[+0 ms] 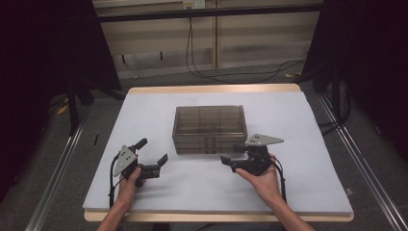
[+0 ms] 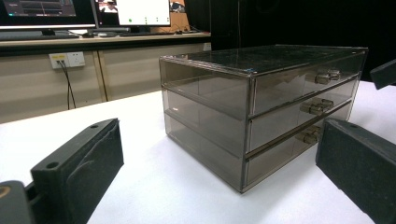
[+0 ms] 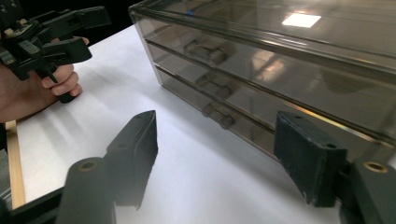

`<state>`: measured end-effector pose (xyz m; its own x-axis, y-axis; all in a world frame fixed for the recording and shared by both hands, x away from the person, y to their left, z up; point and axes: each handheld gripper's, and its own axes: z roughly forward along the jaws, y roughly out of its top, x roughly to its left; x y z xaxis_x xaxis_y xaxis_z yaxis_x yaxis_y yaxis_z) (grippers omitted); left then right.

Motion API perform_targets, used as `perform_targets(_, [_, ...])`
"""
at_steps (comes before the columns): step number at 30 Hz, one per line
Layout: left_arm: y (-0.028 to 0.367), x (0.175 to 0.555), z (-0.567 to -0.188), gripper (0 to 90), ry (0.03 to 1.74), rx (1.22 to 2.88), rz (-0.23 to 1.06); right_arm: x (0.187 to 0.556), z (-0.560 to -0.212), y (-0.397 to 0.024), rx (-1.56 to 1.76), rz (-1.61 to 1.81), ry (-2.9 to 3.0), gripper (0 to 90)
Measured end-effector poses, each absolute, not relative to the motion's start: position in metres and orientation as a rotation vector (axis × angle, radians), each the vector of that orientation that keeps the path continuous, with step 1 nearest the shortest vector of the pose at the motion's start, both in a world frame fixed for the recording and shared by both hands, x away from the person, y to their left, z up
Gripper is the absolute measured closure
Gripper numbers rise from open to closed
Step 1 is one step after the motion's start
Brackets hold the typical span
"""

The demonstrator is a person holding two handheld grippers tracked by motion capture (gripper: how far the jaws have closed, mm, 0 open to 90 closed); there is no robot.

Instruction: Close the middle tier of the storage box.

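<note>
Both hands enter the high view from six o'clock, and the right gripper (image 1: 235, 155) sits just short of the front face of the smoky three-drawer box (image 1: 210, 129), its jaws spread wide with nothing between them; the left gripper (image 1: 153, 153) waits at about eight o'clock from the box, well apart from it, jaws likewise wide and empty. That box stands near the middle of the white table sheet (image 1: 144, 115), all drawers looking pushed in. Along the left gripper view, two black pads (image 2: 84, 163) rise at seven and four o'clock with bare sheet between them, and the box (image 2: 252, 112) stands ahead at one o'clock, its three small handles (image 2: 314, 107) stacked on the face turned right. Along the right gripper view, the jaws frame the lowest handle (image 3: 218, 116) at twelve o'clock, near but not touching, while the other hand and its gripper (image 3: 60, 35) hold off at ten o'clock. My worry is the light box sliding or tipping if a handle is pulled with no steadying hand on it, and a pad could slip off so small and glossy a knob if it closes off-centre.
</note>
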<state>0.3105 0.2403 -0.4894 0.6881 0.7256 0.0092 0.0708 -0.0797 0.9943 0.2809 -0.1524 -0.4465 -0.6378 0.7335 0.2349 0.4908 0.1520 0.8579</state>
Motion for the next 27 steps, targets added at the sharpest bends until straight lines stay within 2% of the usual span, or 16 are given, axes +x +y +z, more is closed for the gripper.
perform_targets(3, [0.24,0.311,-0.489,0.8,0.672,1.578,0.615,0.279,-0.446,-0.159,1.2,1.482,2.181,27.4])
perform_targets(6, [0.24,0.31,-0.489,0.8,0.671,1.578,0.616,0.273,-0.442,-0.17,1.236,1.481,2.156,21.4])
perform_targets(18, [0.24,0.31,-0.489,0.8,0.685,1.576,0.62,0.252,-0.439,-0.212,1.337,1.491,2.1,19.2])
perform_targets(27, [0.24,0.31,-0.49,0.8,0.68,1.57,0.616,0.243,-0.442,-0.241,1.392,1.361,2.059,16.5])
